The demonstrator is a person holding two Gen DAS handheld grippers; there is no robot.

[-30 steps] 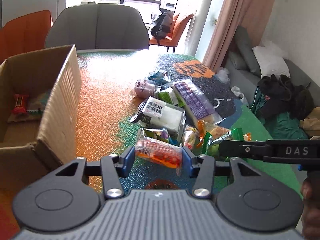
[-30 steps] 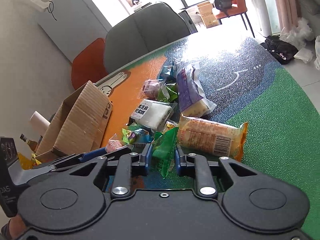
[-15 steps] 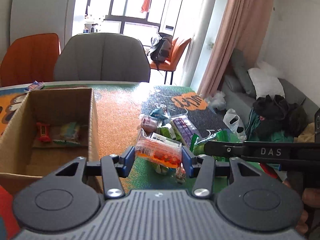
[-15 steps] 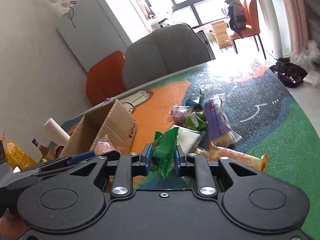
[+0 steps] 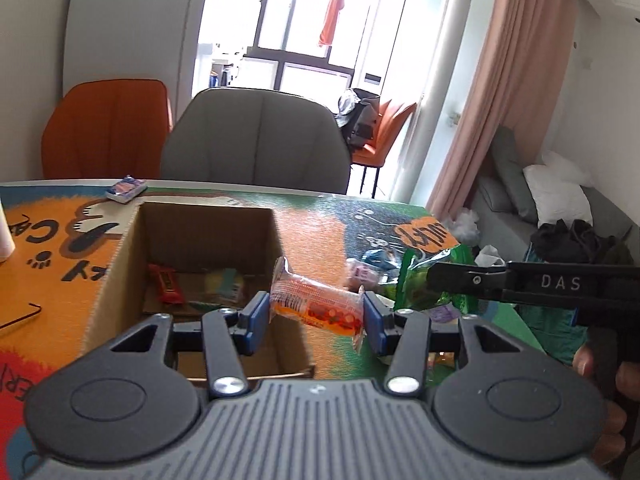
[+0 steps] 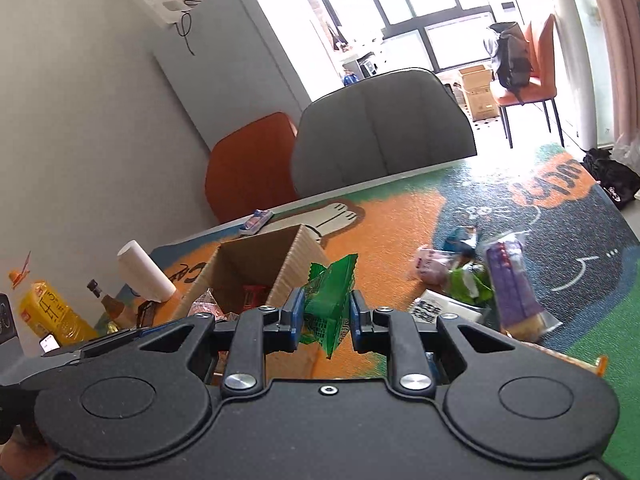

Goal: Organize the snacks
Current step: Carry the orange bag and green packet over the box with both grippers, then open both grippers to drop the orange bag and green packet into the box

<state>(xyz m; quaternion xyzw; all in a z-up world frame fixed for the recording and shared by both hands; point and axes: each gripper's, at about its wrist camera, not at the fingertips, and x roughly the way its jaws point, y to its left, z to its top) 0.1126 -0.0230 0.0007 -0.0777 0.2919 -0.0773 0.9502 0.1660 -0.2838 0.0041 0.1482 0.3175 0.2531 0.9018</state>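
Cardboard box point(image 5: 120, 268) lay below your left claw point(image 5: 316, 312), clamped on the orange snack packet point(image 5: 316, 306), while your right claw point(image 6: 323, 312) gripped the green packet point(image 6: 330, 300) nearby; releasing both into it seemed next.

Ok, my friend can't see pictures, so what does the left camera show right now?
The left tool grips an orange snack packet beside the open cardboard box, which already holds a red bar. At right, the other tool holds a green snack bag above the colourful table mat.
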